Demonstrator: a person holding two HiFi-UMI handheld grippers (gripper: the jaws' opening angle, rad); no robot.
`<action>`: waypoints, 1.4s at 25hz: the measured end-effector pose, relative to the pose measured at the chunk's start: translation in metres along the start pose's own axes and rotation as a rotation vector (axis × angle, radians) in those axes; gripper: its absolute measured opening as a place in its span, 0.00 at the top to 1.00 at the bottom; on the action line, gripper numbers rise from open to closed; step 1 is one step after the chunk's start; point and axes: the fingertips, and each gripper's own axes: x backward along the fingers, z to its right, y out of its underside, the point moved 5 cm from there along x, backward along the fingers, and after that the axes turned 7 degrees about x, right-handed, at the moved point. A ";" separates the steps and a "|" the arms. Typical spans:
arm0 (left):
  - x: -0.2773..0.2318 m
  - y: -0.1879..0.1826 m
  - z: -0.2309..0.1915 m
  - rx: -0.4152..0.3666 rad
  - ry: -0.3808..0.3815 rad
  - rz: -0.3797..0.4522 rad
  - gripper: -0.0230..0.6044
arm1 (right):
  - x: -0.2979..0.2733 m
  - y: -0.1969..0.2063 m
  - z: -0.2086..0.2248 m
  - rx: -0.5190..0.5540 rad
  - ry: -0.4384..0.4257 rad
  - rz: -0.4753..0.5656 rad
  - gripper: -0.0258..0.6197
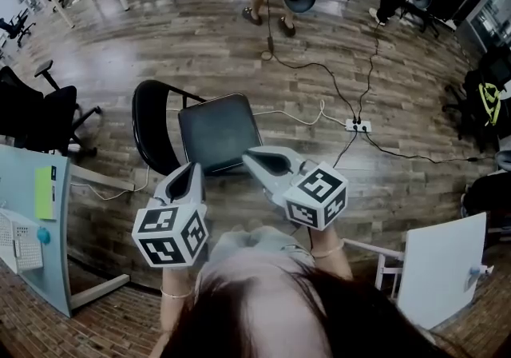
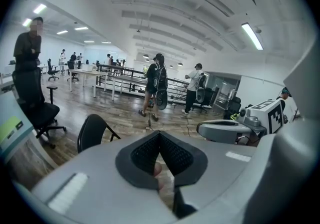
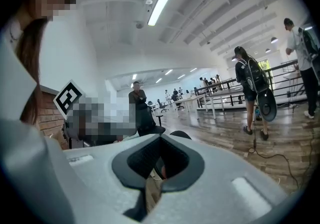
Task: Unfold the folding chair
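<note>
Your left gripper (image 1: 190, 173) and right gripper (image 1: 254, 160) are both closed on nothing, just short of the folding chair (image 1: 214, 131) standing ahead, so pushing it with pinched tips could skid it onto the white cable (image 1: 295, 116) beyond.

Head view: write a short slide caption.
Both shut, the left gripper and right gripper hover near the open folding chair.
</note>
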 end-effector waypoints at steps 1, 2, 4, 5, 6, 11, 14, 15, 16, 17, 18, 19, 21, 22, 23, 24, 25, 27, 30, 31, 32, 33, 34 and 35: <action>0.000 -0.001 -0.001 0.000 0.000 0.000 0.97 | -0.001 0.000 0.000 0.001 0.000 0.000 0.97; 0.000 -0.001 -0.001 0.000 -0.001 0.001 0.97 | -0.001 -0.001 -0.001 0.003 -0.001 0.001 0.97; 0.000 -0.003 -0.002 0.000 -0.003 0.003 0.97 | -0.002 -0.003 -0.002 0.009 -0.004 0.006 0.97; -0.001 -0.004 -0.003 0.001 -0.004 0.005 0.97 | -0.003 -0.004 -0.002 0.014 -0.004 0.008 0.97; -0.001 -0.005 -0.003 0.001 -0.005 0.008 0.97 | -0.003 -0.005 -0.001 0.018 -0.003 0.009 0.97; -0.003 -0.007 -0.004 0.000 0.002 0.009 0.97 | -0.005 -0.006 0.000 0.030 0.006 0.008 0.97; -0.004 -0.006 -0.003 0.002 0.009 0.006 0.97 | -0.004 -0.006 0.000 0.029 0.011 0.008 0.97; -0.004 -0.005 -0.003 0.002 0.011 0.005 0.97 | -0.004 -0.006 0.000 0.029 0.012 0.008 0.97; -0.004 -0.005 -0.003 0.002 0.014 0.004 0.97 | -0.004 -0.006 -0.001 0.030 0.012 0.007 0.97; -0.004 -0.004 -0.003 0.002 0.015 0.003 0.97 | -0.005 -0.006 -0.002 0.032 0.010 0.006 0.97; -0.004 -0.004 -0.004 0.002 0.016 0.003 0.97 | -0.005 -0.006 -0.003 0.034 0.008 0.004 0.97; -0.003 -0.004 -0.005 0.003 0.017 0.003 0.97 | -0.005 -0.006 -0.003 0.035 0.006 0.004 0.97; -0.003 -0.004 -0.006 0.004 0.017 0.003 0.97 | -0.006 -0.006 -0.004 0.032 0.007 0.005 0.97; -0.003 -0.004 -0.006 0.005 0.016 0.002 0.97 | -0.006 -0.006 -0.004 0.029 0.007 0.005 0.97; -0.003 -0.004 -0.007 0.005 0.016 0.002 0.97 | -0.006 -0.005 -0.003 0.027 0.005 0.004 0.97; -0.003 -0.004 -0.007 0.006 0.016 0.002 0.97 | -0.006 -0.005 -0.003 0.027 0.004 0.002 0.97; -0.003 -0.004 -0.007 0.007 0.016 0.001 0.97 | -0.006 -0.004 -0.003 0.027 0.002 0.000 0.97; -0.004 -0.004 -0.007 0.008 0.016 0.001 0.97 | -0.006 -0.004 -0.003 0.028 0.000 -0.004 0.97; -0.004 -0.003 -0.008 0.014 0.020 -0.002 0.97 | -0.006 -0.003 -0.004 0.032 -0.004 -0.010 0.97; -0.004 -0.002 -0.008 0.017 0.023 -0.003 0.97 | -0.006 -0.003 -0.005 0.033 -0.005 -0.012 0.97; -0.004 -0.002 -0.008 0.020 0.027 -0.003 0.97 | -0.006 -0.003 -0.005 0.034 -0.006 -0.014 0.97; -0.004 -0.001 -0.007 0.021 0.032 -0.003 0.97 | -0.006 -0.002 -0.006 0.035 -0.007 -0.016 0.97; -0.003 -0.001 -0.006 0.022 0.038 -0.004 0.97 | -0.005 -0.002 -0.006 0.036 -0.007 -0.017 0.97; -0.003 -0.001 -0.005 0.022 0.044 -0.003 0.97 | -0.005 -0.002 -0.006 0.037 -0.007 -0.019 0.97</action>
